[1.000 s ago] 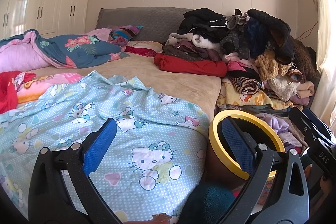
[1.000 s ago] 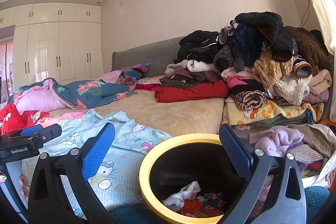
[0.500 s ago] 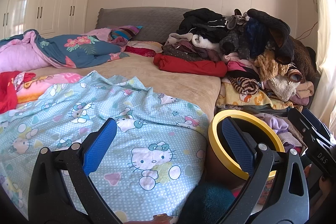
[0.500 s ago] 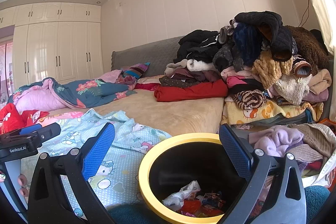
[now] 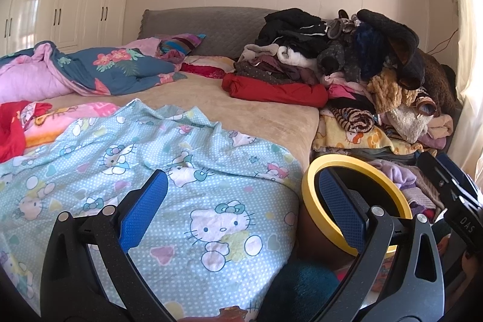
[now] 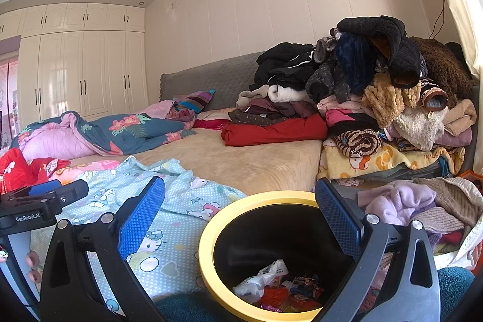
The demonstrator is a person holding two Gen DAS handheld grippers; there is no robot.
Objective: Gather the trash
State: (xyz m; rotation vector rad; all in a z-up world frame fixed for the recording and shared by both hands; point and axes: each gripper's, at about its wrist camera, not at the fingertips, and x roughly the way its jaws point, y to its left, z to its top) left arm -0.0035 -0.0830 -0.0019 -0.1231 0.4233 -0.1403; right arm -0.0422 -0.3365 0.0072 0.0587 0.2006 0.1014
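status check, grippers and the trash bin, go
Left gripper open, empty, over the bedsheet. Right gripper open, empty, above the yellow-rimmed bin. Wrappers already inside. Nothing blocking.

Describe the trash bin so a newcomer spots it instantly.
Start at the bed with the pale blue cartoon-cat sheet. At its near corner, beside the heaped clothes pile, stands a round dark bin with a yellow rim. It alone is rigid, open-topped and holds crumpled wrappers.

The black left gripper (image 6: 42,210), seen off to the left of the right gripper's fingers, says "GenRobot.AI" in white. The right gripper (image 5: 462,216), seen at the far right of the left one, shows "DAS".
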